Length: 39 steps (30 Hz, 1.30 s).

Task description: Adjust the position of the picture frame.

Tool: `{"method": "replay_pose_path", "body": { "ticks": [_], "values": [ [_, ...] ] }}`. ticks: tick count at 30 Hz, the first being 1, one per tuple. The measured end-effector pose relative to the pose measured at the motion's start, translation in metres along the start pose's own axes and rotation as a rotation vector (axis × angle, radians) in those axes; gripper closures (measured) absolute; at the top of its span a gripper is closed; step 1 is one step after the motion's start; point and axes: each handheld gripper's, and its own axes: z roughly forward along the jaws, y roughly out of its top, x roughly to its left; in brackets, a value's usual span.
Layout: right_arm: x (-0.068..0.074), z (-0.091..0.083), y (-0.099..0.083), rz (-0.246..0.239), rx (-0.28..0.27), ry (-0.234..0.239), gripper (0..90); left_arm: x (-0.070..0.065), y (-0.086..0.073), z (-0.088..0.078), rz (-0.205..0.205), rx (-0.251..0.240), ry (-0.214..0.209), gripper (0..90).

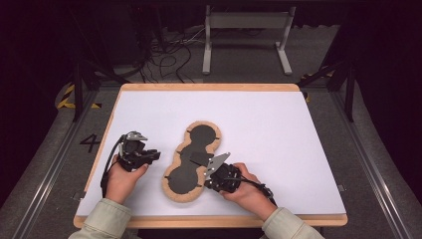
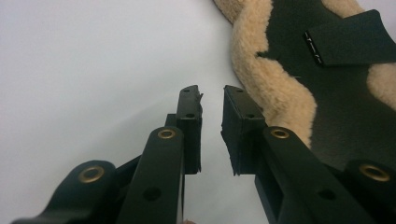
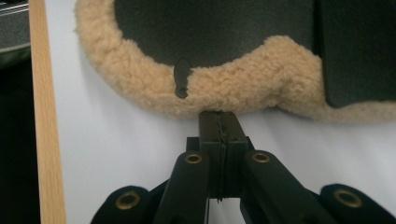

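A peanut-shaped pad (image 1: 191,164) with a black middle and a tan fleece rim lies near the front of the white table (image 1: 278,129). A black flap (image 1: 200,158) sits at its waist. To its left, my left gripper (image 1: 155,155) points toward it. In the left gripper view, my left gripper (image 2: 212,100) has a narrow gap between its pads, with nothing in it, and the fleece rim (image 2: 280,88) is just right of the tips. My right gripper (image 1: 206,183) is at the pad's lower right edge. Seen in its own view, my right gripper (image 3: 218,114) is shut, tips against the fleece rim (image 3: 224,88).
The table's wooden front edge (image 3: 44,140) runs close to the left of the right gripper in its view. A small black tab (image 3: 182,77) pokes through the fleece. Beyond the table, a grey metal stand (image 1: 246,22) and cables (image 1: 164,59) are on the floor.
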Motion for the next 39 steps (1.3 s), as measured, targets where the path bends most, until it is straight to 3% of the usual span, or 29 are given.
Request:
{"method": "replay_pose_path", "body": {
  "ticks": [8, 15, 19, 27, 35, 36, 39],
  "values": [
    [0.006, 0.019, 0.024, -0.035, -0.01, 0.038, 90.0, 0.005, -0.007, -0.006, -0.024, -0.001, 0.008, 76.6],
    [-0.002, 0.007, 0.028, -0.02, -0.025, 0.061, 90.0, 0.007, -0.021, -0.014, -0.025, -0.009, 0.02, 76.3],
    [-0.023, -0.015, 0.049, -0.012, -0.061, 0.025, 90.0, 0.009, -0.029, -0.023, -0.04, -0.027, 0.0, 74.9],
    [-0.056, -0.024, 0.079, 0.035, -0.075, -0.04, 90.0, 0.015, -0.039, -0.034, -0.034, -0.075, 0.003, 73.0],
    [-0.08, -0.016, 0.1, 0.073, -0.086, -0.092, 90.0, 0.018, -0.039, -0.033, -0.044, -0.084, 0.002, 72.5],
    [-0.089, -0.01, 0.104, 0.092, -0.096, -0.102, 90.0, 0.018, -0.039, -0.032, -0.039, -0.084, 0.004, 72.5],
    [-0.097, -0.003, 0.108, 0.107, -0.077, -0.113, 90.0, 0.019, -0.039, -0.032, -0.042, -0.085, 0.001, 72.5]
  ]
}}
